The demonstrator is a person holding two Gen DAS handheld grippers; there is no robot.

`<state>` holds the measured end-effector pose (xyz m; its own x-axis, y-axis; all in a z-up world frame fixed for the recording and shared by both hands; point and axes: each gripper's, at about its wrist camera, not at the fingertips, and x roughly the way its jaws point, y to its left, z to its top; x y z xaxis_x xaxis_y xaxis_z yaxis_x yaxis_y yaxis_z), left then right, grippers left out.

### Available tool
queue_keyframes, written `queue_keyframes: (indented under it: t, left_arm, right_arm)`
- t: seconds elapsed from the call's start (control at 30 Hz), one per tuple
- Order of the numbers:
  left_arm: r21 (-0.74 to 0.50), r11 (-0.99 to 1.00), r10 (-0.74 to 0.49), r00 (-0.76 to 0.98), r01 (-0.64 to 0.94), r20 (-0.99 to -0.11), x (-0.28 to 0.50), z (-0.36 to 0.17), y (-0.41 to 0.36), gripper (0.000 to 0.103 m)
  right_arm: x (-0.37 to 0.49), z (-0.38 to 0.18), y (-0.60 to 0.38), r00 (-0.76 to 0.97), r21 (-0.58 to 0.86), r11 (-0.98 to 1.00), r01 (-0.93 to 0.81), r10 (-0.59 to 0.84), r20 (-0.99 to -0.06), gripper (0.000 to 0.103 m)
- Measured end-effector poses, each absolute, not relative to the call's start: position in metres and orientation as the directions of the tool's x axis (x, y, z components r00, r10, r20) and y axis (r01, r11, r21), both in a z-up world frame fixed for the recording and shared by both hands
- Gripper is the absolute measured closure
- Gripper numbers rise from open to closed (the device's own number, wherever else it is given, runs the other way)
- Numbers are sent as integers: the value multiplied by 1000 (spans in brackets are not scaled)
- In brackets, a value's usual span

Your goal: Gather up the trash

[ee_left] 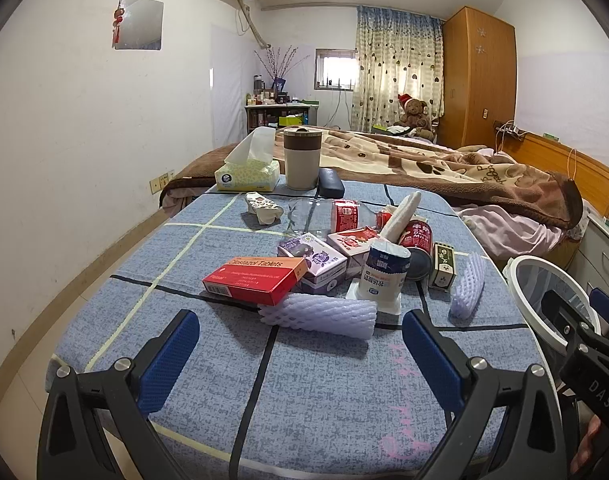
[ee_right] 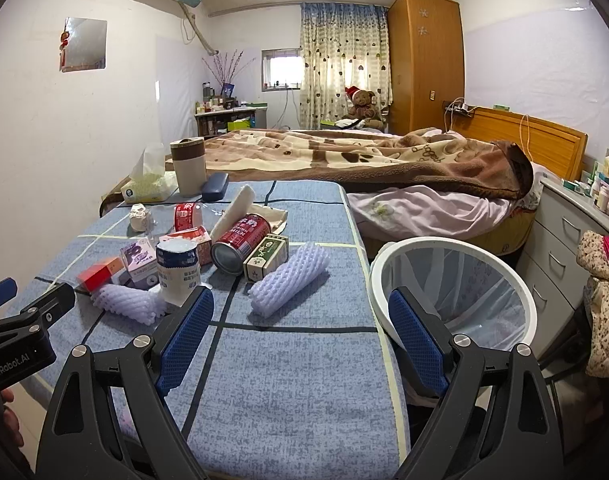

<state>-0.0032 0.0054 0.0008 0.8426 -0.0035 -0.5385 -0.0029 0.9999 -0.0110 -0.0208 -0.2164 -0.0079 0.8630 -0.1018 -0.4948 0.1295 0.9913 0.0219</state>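
The left hand-held gripper hangs released over the near part of the tabletop, its blue pads spread wide with nothing between them; the right hand-held gripper is likewise released and empty, one pad over the cloth and the other in front of the bin.

The trash lies in a loose heap on the blue checked cloth; nearest the left gripper is a foam net, and just behind it a red box (printed "Tablets") leaning on a purple carton; a white cup with a blue label stands beside them, touching a red can that lies on its side with its open mouth toward the cameras; a green box rests just right of the can, and a second foam net lies apart near the right edge; behind are a red carton, a clear bottle on its side and a crumpled wrapper.

At the far end stand a tissue pack, a tumbler and a dark case, close together.

The bin, white-rimmed with a clear liner, stands off the right edge of the tabletop, between it and a drawer unit; a bed with a brown blanket lies beyond.
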Motion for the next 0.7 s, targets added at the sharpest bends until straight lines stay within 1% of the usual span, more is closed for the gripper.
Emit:
queue_keyframes:
  t: [0.7]
  left_arm:
    - [-18, 1000, -2, 842, -9, -539, -4, 2, 9, 0]
  right_arm:
    - [-21, -8, -216, 863, 20, 992, 128, -101, -495, 12]
